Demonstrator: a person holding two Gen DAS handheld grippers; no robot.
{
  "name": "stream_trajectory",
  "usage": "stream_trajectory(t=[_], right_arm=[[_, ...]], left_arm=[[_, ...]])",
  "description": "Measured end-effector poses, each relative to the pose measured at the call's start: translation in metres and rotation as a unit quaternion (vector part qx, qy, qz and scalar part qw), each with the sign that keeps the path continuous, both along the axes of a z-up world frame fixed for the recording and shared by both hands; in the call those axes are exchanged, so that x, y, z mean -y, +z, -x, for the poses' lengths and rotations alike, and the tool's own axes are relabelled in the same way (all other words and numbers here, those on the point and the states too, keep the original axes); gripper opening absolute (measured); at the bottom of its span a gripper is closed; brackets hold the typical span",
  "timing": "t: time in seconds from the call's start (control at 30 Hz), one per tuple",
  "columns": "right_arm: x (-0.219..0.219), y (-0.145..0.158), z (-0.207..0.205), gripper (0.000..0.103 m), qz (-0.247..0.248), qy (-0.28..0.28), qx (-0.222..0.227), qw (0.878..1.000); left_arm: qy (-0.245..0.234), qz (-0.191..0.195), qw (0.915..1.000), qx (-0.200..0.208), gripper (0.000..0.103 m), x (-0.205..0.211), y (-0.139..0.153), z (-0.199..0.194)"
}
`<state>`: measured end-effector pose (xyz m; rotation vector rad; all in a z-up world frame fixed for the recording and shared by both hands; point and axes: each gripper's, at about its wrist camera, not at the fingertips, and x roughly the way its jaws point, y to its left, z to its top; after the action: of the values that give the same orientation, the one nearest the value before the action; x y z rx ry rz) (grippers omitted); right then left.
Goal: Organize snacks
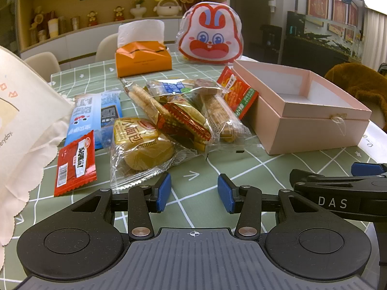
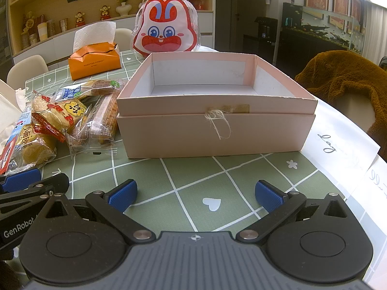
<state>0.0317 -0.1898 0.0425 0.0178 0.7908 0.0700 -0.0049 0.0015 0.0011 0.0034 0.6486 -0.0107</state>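
Both tongs empty, jaws apart: left tongs point(image 1: 194, 192), right tongs point(image 2: 196, 195), low over tabletop point(image 2: 193, 183). Snack pile point(image 1: 154, 120) lies just left of open pink box point(image 2: 215, 111), touching its side.

orange tissue box point(image 1: 143, 58) | rabbit-face bag point(image 1: 210, 39) | brown blanket point(image 2: 343, 77) | green grid tablecloth point(image 2: 193, 183)

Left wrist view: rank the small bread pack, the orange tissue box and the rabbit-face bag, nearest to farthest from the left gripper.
1. Small bread pack, just ahead of the left gripper, slightly left.
2. Orange tissue box, mid-table, behind the snack pile.
3. Rabbit-face bag, far edge, right of the tissue box.
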Motion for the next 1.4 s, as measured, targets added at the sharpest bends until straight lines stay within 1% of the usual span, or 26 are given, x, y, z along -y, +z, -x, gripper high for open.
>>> stream_trajectory(t=[1.03, 1.2, 1.27, 1.33, 1.37, 1.4], right_arm=[[0.000, 0.001, 0.001, 0.103, 0.000, 0.000, 0.000, 1.000], [0.001, -0.002, 0.001, 0.103, -0.003, 0.002, -0.001, 1.000], [0.002, -0.007, -0.001, 0.103, -0.003, 0.008, -0.013, 1.000], [0.002, -0.010, -0.003, 0.103, 0.000, 0.014, -0.038, 0.999], [0.004, -0.010, -0.004, 0.103, 0.001, 0.016, -0.057, 0.998], [0.003, -0.010, -0.007, 0.103, 0.002, 0.016, -0.063, 0.998]], left_arm=[[0.000, 0.000, 1.0000, 0.000, 0.049, 0.000, 0.000, 0.000], [0.000, -0.005, 1.0000, -0.001, 0.050, 0.001, 0.000, -0.001], [-0.002, -0.006, 1.0000, -0.004, 0.050, 0.000, 0.000, -0.002], [-0.005, -0.008, 0.9999, -0.010, 0.050, 0.000, 0.002, -0.004], [-0.006, -0.006, 0.9998, -0.016, 0.050, -0.001, 0.003, -0.005], [-0.008, -0.005, 0.9997, -0.021, 0.049, -0.001, 0.004, -0.006]])
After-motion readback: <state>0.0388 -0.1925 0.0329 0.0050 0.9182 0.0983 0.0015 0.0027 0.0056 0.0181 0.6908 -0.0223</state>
